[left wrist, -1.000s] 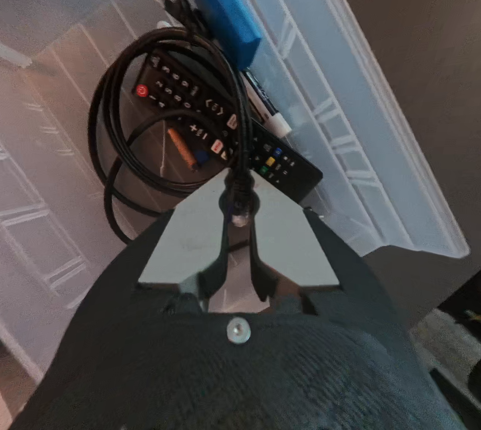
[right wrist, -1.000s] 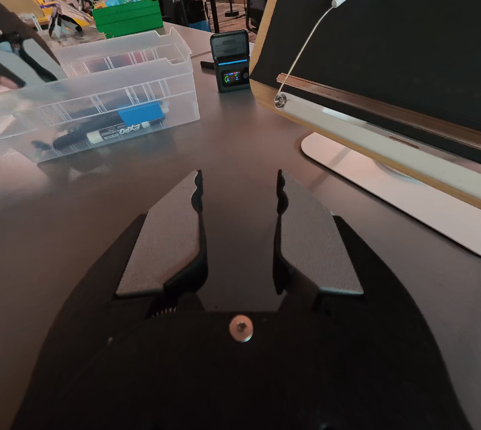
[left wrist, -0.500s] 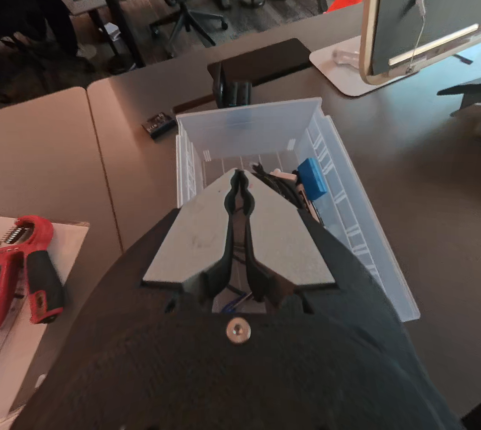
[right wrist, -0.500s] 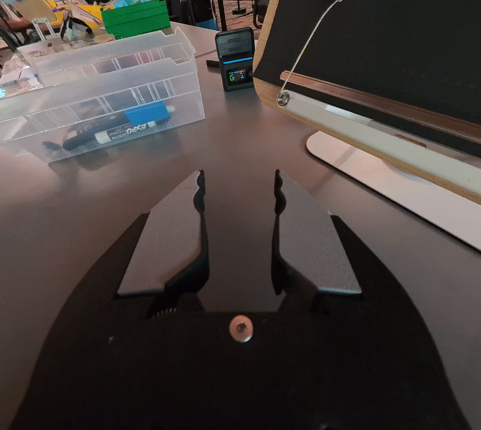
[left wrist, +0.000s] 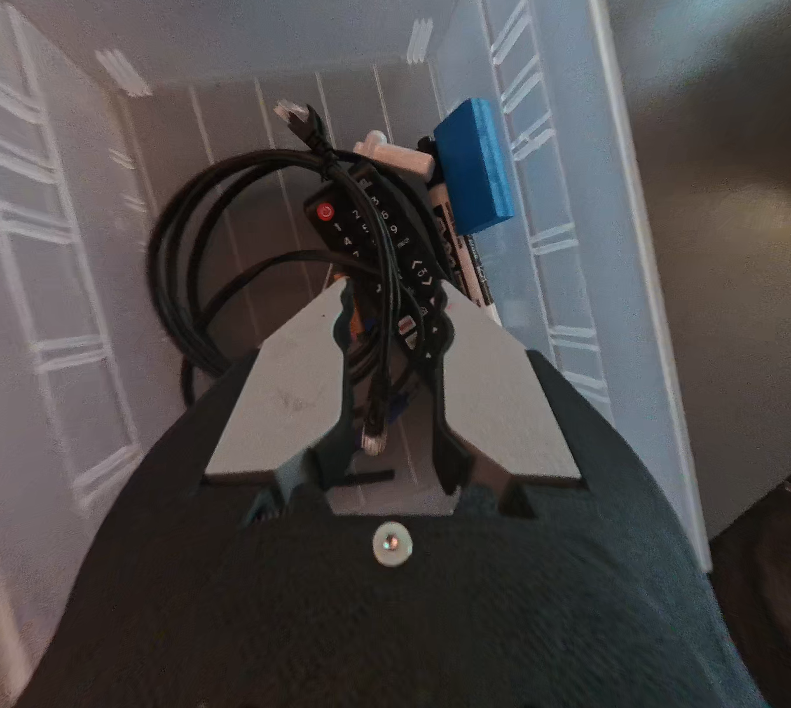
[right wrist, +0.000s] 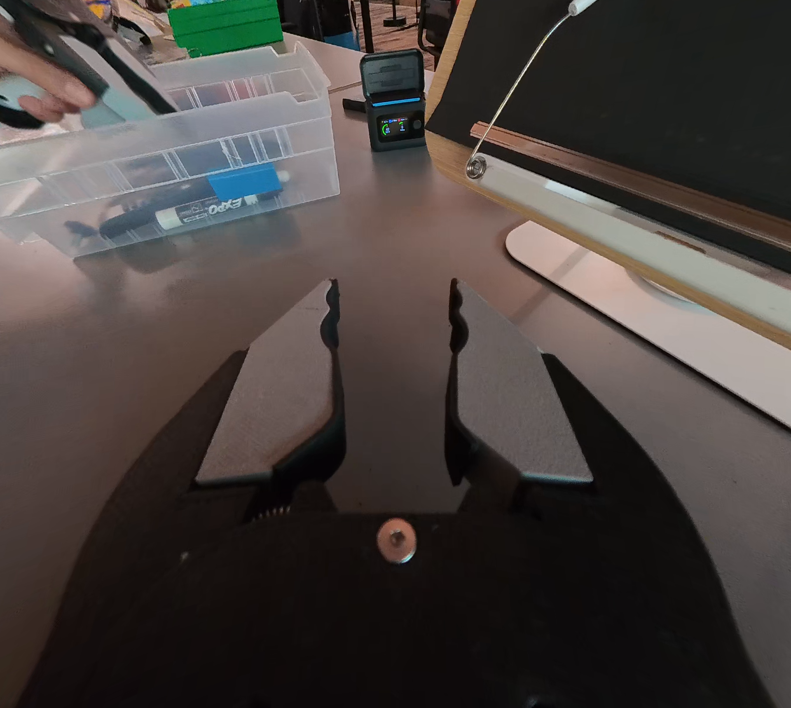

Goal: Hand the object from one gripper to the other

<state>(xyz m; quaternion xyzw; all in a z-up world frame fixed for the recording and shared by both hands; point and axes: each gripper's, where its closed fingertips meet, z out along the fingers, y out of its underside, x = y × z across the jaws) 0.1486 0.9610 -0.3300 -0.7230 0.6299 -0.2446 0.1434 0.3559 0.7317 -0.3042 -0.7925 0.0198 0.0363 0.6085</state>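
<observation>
A coiled black cable (left wrist: 179, 259) lies in a clear plastic bin (left wrist: 556, 131), draped over a black remote (left wrist: 368, 216). My left gripper (left wrist: 394, 287) is low inside the bin and open. One strand of the cable and its plug (left wrist: 374, 439) run between the fingers, which stand apart from it. My right gripper (right wrist: 394, 285) is open and empty, low over the dark table, to the right of the bin (right wrist: 299, 122). In the right wrist view the left gripper (right wrist: 115, 88) dips into the bin, held by a hand (right wrist: 43, 88).
The bin also holds a blue block (left wrist: 471, 169), a marker (left wrist: 475, 272) and a small white part (left wrist: 394, 154). A small black device with a lit screen (right wrist: 396, 105) stands behind the bin. A dark board on a white base (right wrist: 642, 302) fills the right side. A green crate (right wrist: 227, 24) sits far back. Spacing between my two grippers at the tips: around 30 centimeters. The black remote (left wrist: 368, 216) lies around 4 centimeters away from my left fingertips.
Half a second ago my left gripper was shut and high above the bin. Now it is down inside the bin and open around the cable. My right gripper has barely moved.
</observation>
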